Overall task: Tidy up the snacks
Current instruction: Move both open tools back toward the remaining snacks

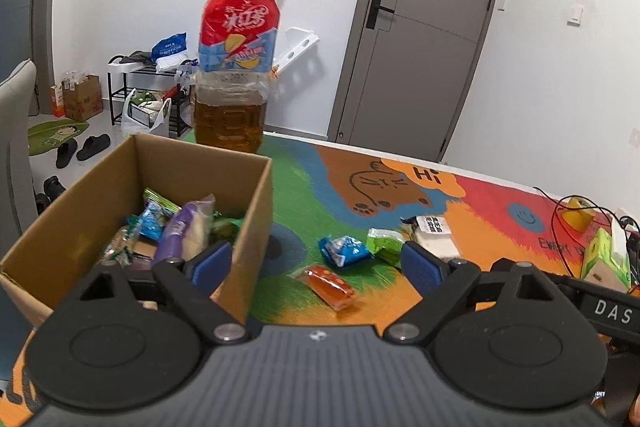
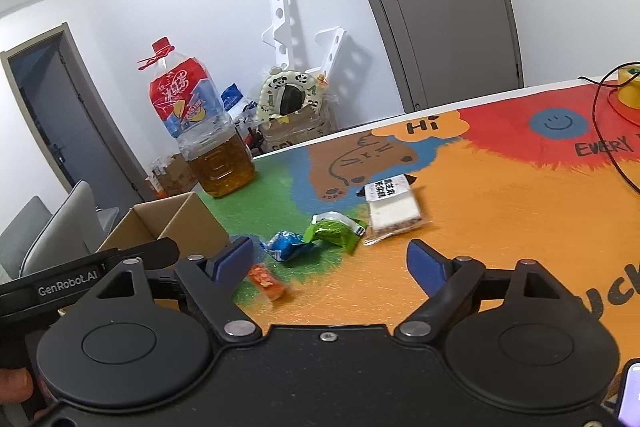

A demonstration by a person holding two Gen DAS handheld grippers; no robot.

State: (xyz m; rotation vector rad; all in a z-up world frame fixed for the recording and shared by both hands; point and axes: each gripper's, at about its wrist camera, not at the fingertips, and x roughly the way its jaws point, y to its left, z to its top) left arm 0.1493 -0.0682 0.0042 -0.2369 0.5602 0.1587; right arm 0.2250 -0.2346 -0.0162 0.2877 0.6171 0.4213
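My left tongs point(image 1: 316, 267) and right tongs point(image 2: 330, 263) both stand released, nothing between them. To lift the orange packet point(image 2: 267, 282) at lower centre well, I should bracket its short sides, then clench gently so the wrapper doesn't slip. The blue packet point(image 2: 286, 245), green packet point(image 2: 334, 229) and white cake pack point(image 2: 394, 211) lie loose on the worktop point(image 2: 500, 227). The cardboard box point(image 1: 256, 211) at lower left already holds several wrapped snacks.

The box point(image 1: 132, 211) sits left on the worktop point(image 1: 480, 227), snacks inside; the bottle point(image 1: 234, 67) stands behind it; four packets point(image 1: 344, 251) lie right of the box.
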